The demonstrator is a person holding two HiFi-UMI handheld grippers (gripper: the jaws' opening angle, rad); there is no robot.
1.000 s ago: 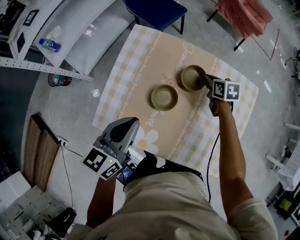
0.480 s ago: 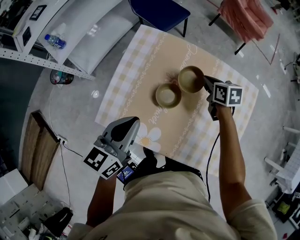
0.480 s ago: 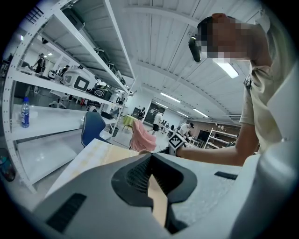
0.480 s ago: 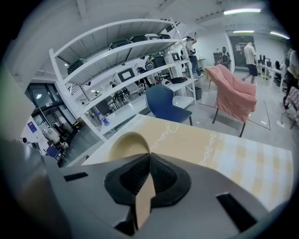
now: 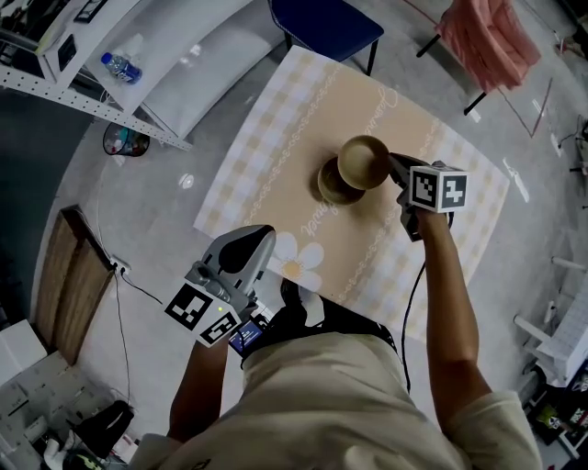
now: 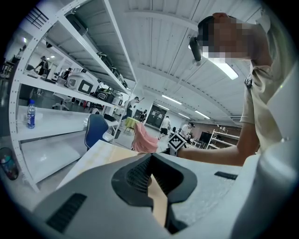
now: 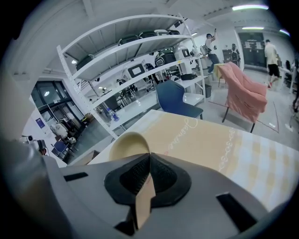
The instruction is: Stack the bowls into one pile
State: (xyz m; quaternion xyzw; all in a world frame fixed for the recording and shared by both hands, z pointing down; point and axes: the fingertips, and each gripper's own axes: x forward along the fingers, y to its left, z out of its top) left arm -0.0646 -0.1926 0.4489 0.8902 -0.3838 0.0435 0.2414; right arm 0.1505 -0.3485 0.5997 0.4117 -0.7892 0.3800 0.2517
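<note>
Over the middle of the table [image 5: 266, 128], the raised bowl [image 5: 361, 161] is hanging in the air with its opening facing up. The right gripper [image 5: 393, 168] is reaching in from the right edge, and its jaws are clenching tight on the bowl's rim. This bowl is overlapping the far right part of the second bowl [image 5: 328, 190], which is sitting upright on the table under it; whether the two are touching cannot be told. The left gripper [image 5: 253, 243] is hovering at the near edge, close to the near left corner and well apart from both bowls. Its jaws are pressing together with nothing between them. A blue chair [image 5: 326, 20] is standing at the far edge. A bottle [image 5: 121, 66] is standing on a white shelf [image 5: 175, 83] off the left edge.
</note>
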